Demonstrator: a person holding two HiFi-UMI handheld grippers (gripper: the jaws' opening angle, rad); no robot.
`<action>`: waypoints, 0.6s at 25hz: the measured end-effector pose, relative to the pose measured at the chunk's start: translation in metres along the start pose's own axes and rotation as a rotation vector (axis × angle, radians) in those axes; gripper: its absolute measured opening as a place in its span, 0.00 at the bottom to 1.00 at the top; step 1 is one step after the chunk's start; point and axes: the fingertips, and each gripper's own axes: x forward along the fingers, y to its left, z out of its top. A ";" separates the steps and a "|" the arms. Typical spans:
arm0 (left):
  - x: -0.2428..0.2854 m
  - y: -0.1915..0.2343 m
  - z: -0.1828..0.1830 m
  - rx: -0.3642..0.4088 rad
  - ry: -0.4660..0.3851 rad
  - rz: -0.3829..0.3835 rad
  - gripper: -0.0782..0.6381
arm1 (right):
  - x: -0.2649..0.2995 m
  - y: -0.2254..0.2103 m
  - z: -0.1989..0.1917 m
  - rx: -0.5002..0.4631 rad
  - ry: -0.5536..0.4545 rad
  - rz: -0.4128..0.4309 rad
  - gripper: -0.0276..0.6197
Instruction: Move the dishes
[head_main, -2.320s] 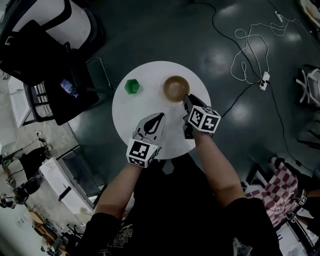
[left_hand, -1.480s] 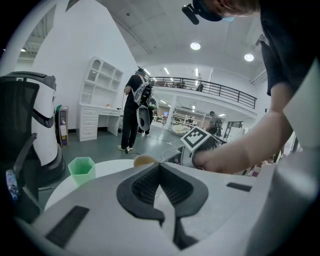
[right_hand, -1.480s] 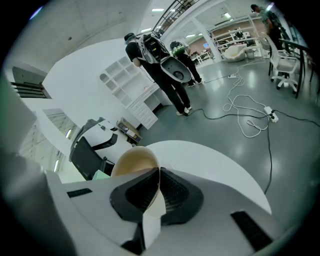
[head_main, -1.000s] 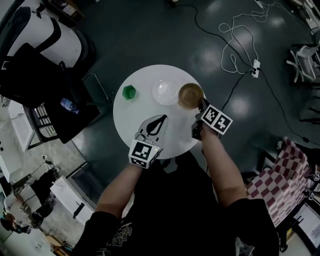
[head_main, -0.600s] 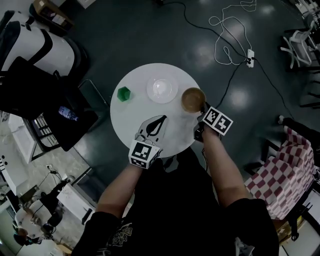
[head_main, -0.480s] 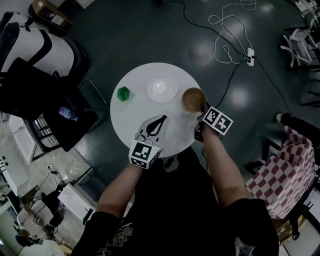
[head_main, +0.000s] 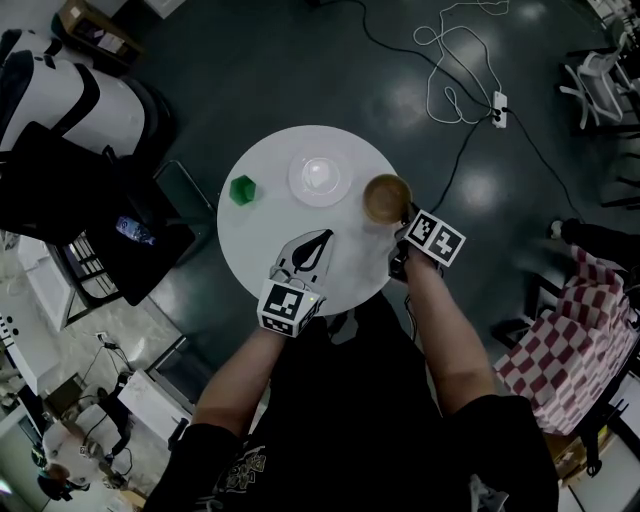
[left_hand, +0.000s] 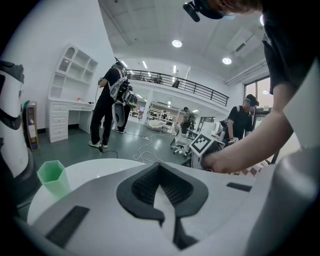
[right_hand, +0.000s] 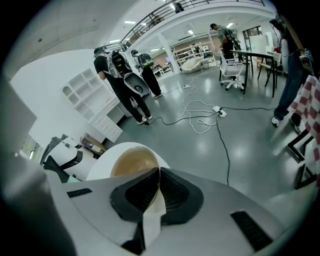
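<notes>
Pinches brown bowl (head_main: 386, 197) by its rim in right gripper (head_main: 404, 219) at table's (head_main: 258, 225) right edge — likely for carrying — and parks left gripper (head_main: 320, 234) closed, empty.

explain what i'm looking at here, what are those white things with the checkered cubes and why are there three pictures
There is no robot here. A person holds a two-jaw gripper in each hand, and the patterned cubes are parts of those grippers. The top-down picture comes from a camera on the person's head. The other two come from cameras riding on each gripper, looking along its jaws. On the round white table are a green cup, a pale plate and a brown bowl. The right gripper is shut on the bowl's near rim, at the table's right edge. The left gripper is shut with nothing in it, over the table's near side.
</notes>
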 end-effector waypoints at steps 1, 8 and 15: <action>0.001 0.000 -0.001 0.001 0.001 0.000 0.12 | 0.000 0.000 -0.001 0.003 0.000 0.002 0.09; 0.004 -0.003 0.001 0.001 0.002 0.004 0.12 | 0.002 0.000 0.001 -0.002 0.007 0.015 0.09; -0.001 -0.009 0.005 0.012 0.000 0.000 0.12 | -0.007 0.004 0.002 0.002 -0.014 0.057 0.21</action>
